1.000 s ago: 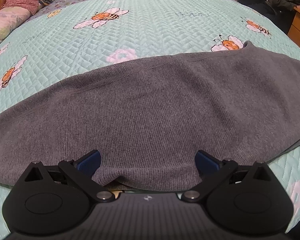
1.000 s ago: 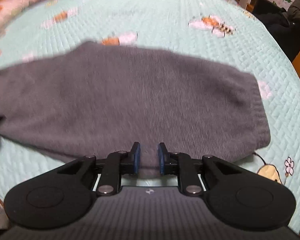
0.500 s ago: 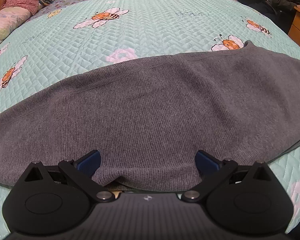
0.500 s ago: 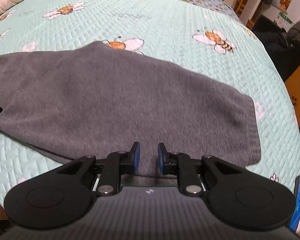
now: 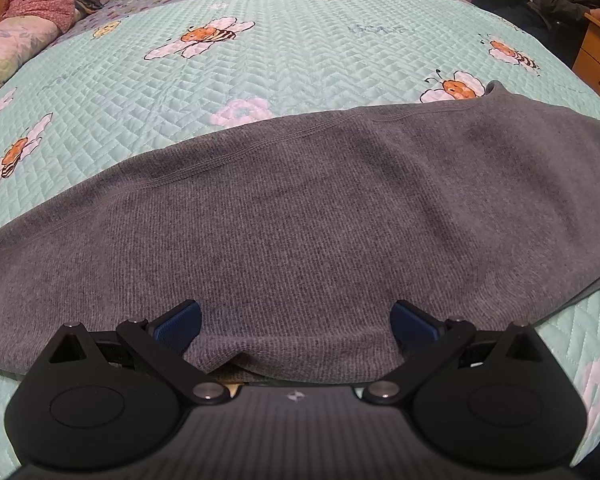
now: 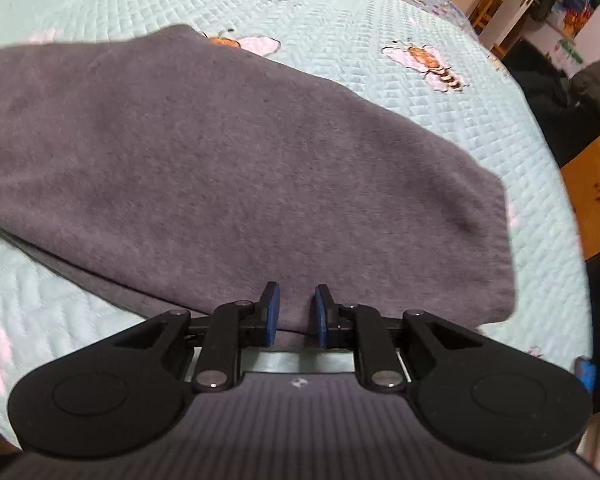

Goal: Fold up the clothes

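now the soft grey knitted garment (image 5: pixel 300 216) lies flat on the mint bee-print quilted bed (image 5: pixel 300 60). left tool (image 5: pixel 296 322) gapes wide over its 6 o'clock hem, holding nothing; right tool (image 6: pixel 294 312) is nearly closed, pinching nothing. next, grip hem, fold toward 12 o'clock.

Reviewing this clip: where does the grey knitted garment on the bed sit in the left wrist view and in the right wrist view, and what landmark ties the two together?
Left wrist view: the grey knitted garment spans the middle band, edge to edge, its near hem between the wide-apart blue pads.
Right wrist view: it fills the left and centre, its near edge at the narrow-set pads.
Shared landmark: the bee print on the quilted mint bedspread, peeking from behind the garment's far edge.
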The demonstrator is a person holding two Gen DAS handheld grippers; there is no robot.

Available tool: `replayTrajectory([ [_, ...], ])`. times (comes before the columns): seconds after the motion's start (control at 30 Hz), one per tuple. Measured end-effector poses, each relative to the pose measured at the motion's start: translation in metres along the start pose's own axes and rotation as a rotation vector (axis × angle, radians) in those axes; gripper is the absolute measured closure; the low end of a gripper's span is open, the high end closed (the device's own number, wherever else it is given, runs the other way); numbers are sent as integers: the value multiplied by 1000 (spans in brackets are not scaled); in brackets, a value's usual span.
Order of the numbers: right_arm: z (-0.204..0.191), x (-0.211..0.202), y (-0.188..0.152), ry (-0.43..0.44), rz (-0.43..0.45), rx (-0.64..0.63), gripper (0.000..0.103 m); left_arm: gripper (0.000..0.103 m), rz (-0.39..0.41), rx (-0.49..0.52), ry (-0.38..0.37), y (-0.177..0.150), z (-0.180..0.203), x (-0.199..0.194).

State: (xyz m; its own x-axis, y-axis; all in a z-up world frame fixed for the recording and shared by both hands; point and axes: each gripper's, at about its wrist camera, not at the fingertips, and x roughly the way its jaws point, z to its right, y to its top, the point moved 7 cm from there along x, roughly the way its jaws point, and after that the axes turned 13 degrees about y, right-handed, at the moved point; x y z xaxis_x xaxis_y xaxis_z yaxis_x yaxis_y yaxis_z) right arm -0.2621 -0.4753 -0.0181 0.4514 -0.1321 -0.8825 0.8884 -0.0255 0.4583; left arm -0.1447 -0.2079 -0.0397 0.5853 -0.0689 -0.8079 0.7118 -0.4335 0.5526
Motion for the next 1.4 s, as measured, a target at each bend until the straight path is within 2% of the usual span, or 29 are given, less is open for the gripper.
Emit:
replayTrajectory([
  [0.27, 12, -13, 4, 17, 23, 82, 84, 0, 8, -1, 0, -1, 1, -1],
  [0.47, 13, -20, 45, 178, 186, 213, 83, 0, 13, -1, 2, -1, 0, -1],
  [0.53, 12, -10, 56, 239, 204, 245, 83, 0, 13, -1, 2, -1, 0, -1],
  [0.6, 19, 11, 56, 285, 165, 310, 84, 0, 13, 0, 0, -1, 0, -1],
  [0.63, 27, 24, 51, 283, 135, 344, 86, 0, 14, 0, -1, -1, 0, -1],
  [0.67, 34, 30, 48, 280, 119, 375, 100, 0, 14, 0, -2, -1, 0, -1],
  [0.7, 41, 30, 45, 274, 124, 402, 103, 0, 16, 0, -4, -2, 0, -1],
  [0.77, 52, 28, 42, 248, 131, 445, 103, 0, 18, 0, -4, -2, 0, -1],
  [0.87, 56, 16, 45, 166, 138, 446, 102, 0, 20, 0, -1, -2, 0, -1],
  [0.9, 54, 12, 52, 179, 163, 444, 97, 0, 21, 0, -2, -2, 0, -1],
  [0.93, 50, 8, 57, 207, 191, 441, 97, 0, 23, -1, -2, -2, 0, -1],
  [1.0, 35, 3, 74, 317, 243, 421, 97, 0, 22, 0, -3, -2, 0, -1],
  [1.17, -16, 20, 118, 537, 259, 319, 97, 0, 26, 4, -8, -2, 0, -2],
  [1.2, -19, 29, 121, 555, 242, 337, 100, 0, 26, 4, -9, -2, 0, -1],
  [1.3, 12, 64, 109, 469, 185, 467, 103, 0, 28, 8, -9, -2, 0, -1],
  [1.37, 32, 68, 98, 513, 207, 590, 103, 0, 32, 8, -10, -3, 0, -1],
  [1.4, 39, 63, 95, 502, 223, 607, 103, 0, 34, 8, -10, -3, 0, -1],
])
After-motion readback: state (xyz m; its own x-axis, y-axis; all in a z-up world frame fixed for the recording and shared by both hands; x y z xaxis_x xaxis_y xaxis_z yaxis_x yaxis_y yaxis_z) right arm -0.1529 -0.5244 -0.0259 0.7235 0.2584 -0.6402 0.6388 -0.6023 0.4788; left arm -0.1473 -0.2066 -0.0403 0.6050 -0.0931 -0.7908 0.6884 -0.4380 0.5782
